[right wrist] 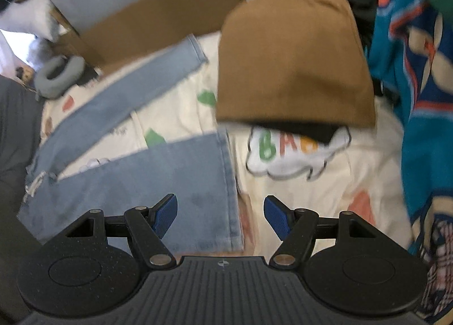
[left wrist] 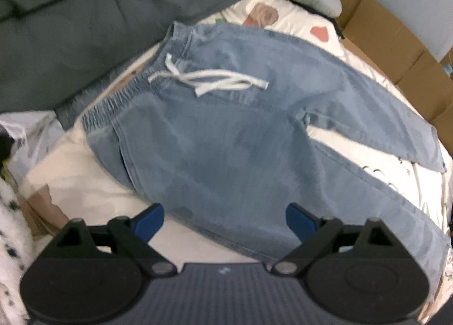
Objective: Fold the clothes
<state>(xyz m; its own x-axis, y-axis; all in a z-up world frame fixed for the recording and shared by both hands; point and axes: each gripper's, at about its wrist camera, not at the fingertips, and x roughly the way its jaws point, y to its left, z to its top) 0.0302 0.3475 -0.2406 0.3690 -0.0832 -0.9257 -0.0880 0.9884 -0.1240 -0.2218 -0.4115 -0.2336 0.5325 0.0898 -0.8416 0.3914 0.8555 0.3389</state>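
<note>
1. Jeans (left wrist: 226, 132) lie flat on the printed sheet (left wrist: 286, 16), waistband with white drawstring (left wrist: 209, 81) toward the grey sofa (left wrist: 85, 13), legs spread apart.
2. Left gripper (left wrist: 225, 221) hangs over the hip area, fingers released, nothing between them.
3. Right gripper (right wrist: 220, 217) hangs over the hem of the near leg (right wrist: 170, 183), fingers also released and empty.
4. To fold well, I think each gripper should pinch only the near edge, at hip and hem together, then carry that leg over the other one evenly.
5. Only the right view shows the hems and a folded brown garment (right wrist: 291, 64) beside them; only the left view shows the waistband.
</note>
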